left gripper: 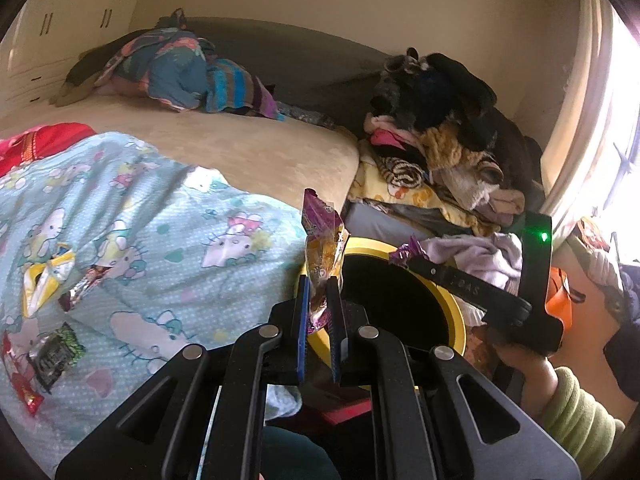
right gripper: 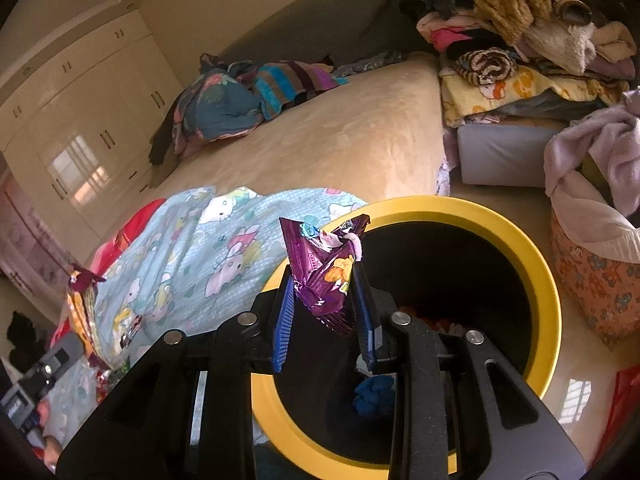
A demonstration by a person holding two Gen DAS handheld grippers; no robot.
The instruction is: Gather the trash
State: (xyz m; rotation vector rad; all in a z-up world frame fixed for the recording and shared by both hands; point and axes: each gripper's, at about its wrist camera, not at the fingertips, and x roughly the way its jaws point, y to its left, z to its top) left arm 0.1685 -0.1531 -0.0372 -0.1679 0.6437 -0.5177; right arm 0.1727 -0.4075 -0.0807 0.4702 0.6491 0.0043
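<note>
Purple snack wrapper (right gripper: 326, 276) pinched in the right gripper (right gripper: 324, 312), jaws closed onto its lower half, hanging over the near rim of the yellow bin (right gripper: 536, 264). Orange-and-purple wrapper (left gripper: 323, 256) clamped likewise in the left gripper (left gripper: 320, 320), jaws nearly shut on its crumpled bottom, top standing free just above the same bin's rim (left gripper: 456, 312). Both empty foil-plastic film by the look: almost weightless, limp, crinkly, slick on the printed face, likely to flutter or cling to a pad on release instead of dropping straight. Nothing fragile; firm squeeze harmless. Best held across a bunched fold or a crimped seam, as here, not on a flat slippery panel. Release probably wants the jaws opened wide and well over the dark mouth of the bin, not above the rim. More trash left on the Hello Kitty blanket (left gripper: 168, 208) on the bed (left gripper: 256, 148): yellow wrapper (left gripper: 44, 280), dark green packet (left gripper: 56, 354), red wrapper (left gripper: 24, 388), all flat on soft cloth, so an edge or raised corner looks the easier purchase, with risk of nipping blanket too. Heap of clothes (left gripper: 440, 140) beyond the bin, laundry basket (right gripper: 592, 280) to its right.
</note>
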